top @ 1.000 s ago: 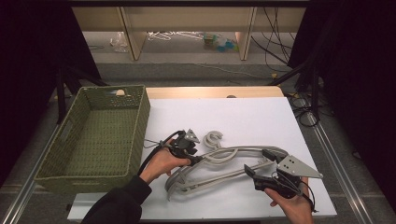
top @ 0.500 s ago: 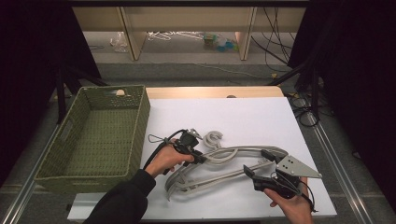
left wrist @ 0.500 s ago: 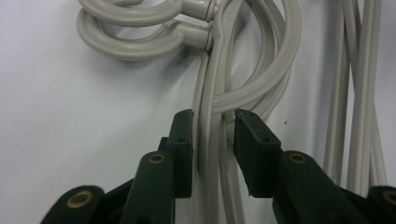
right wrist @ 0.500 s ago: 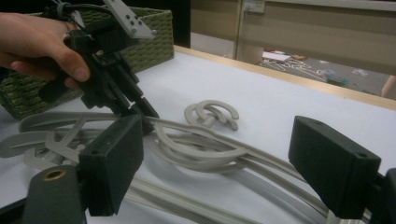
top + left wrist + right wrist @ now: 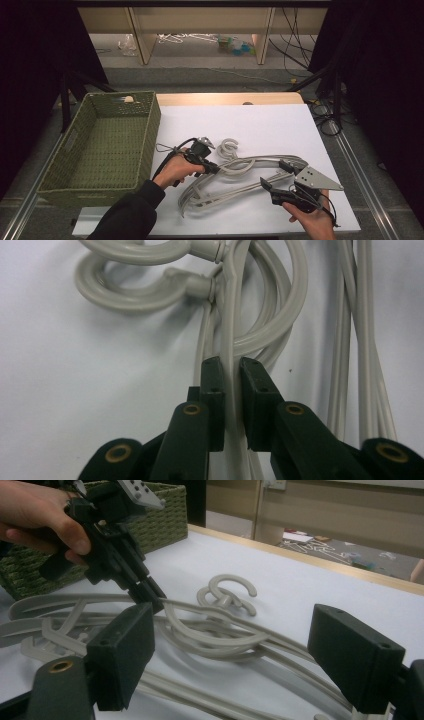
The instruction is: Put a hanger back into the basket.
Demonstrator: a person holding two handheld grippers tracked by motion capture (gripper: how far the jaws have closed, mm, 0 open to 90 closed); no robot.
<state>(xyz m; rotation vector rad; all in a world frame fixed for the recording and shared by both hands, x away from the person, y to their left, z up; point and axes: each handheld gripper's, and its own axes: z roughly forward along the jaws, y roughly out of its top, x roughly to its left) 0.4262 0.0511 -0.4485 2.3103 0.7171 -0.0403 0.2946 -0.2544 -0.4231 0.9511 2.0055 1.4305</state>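
Your left gripper has its jaws drawn narrow around one thin bar of the pale grey plastic hangers, just below the hooks, probably so that a single hanger can be peeled off the tangle. Your right gripper stands wide, holding nothing, its pads either side of the hangers' arms at the pile's right end, likely ready to steady the rest. The hangers lie stacked and interlocked on the white table top, right of the green woven basket, the likely destination. Beyond the table are a wooden shelf unit, floor clutter and cables.
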